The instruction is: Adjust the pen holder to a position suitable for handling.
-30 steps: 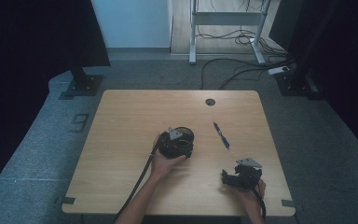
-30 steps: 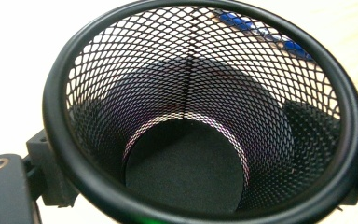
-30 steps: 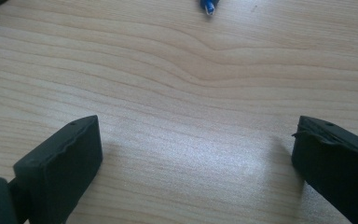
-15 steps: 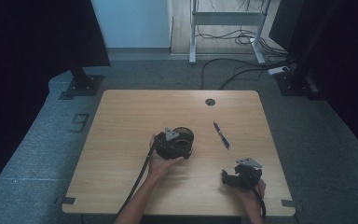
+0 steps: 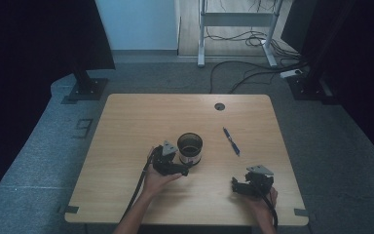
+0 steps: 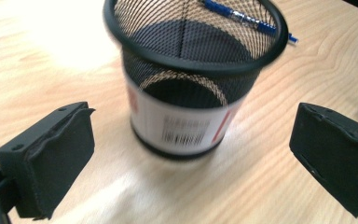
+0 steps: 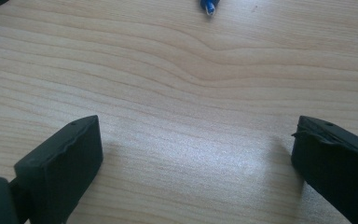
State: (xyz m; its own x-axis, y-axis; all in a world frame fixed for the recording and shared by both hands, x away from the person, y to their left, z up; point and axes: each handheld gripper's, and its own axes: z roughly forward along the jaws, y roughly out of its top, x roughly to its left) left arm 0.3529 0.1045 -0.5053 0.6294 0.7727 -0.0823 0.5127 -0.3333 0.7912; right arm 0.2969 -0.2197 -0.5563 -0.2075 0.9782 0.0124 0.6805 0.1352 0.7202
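Desk [image 5: 126, 146]: light wood top, round cable hole [image 5: 219, 106] near the far edge.
Mesh cup [image 5: 190, 148]: black wire pen holder, upright near the desk's middle; white label with barcode around its lower wall. In the left gripper view it stands just beyond the fingers, centred in the gap, touching neither pad; the picture is slightly blurred.
Left gripper [image 5: 175, 168]: held in the person's left hand [image 5: 158, 181], just beside the cup on its near-left side. Fingers [image 6: 56, 163] spread wide, holding nothing.
Right gripper [image 5: 238, 187]: held in the right hand [image 5: 263, 202] near the desk's near-right corner, well apart from the cup. Fingers [image 7: 60, 172] spread wide over bare wood, holding nothing.
Pen [image 5: 231, 141]: blue, lying flat on the desk to the right of the cup, apart from it and from both grippers.
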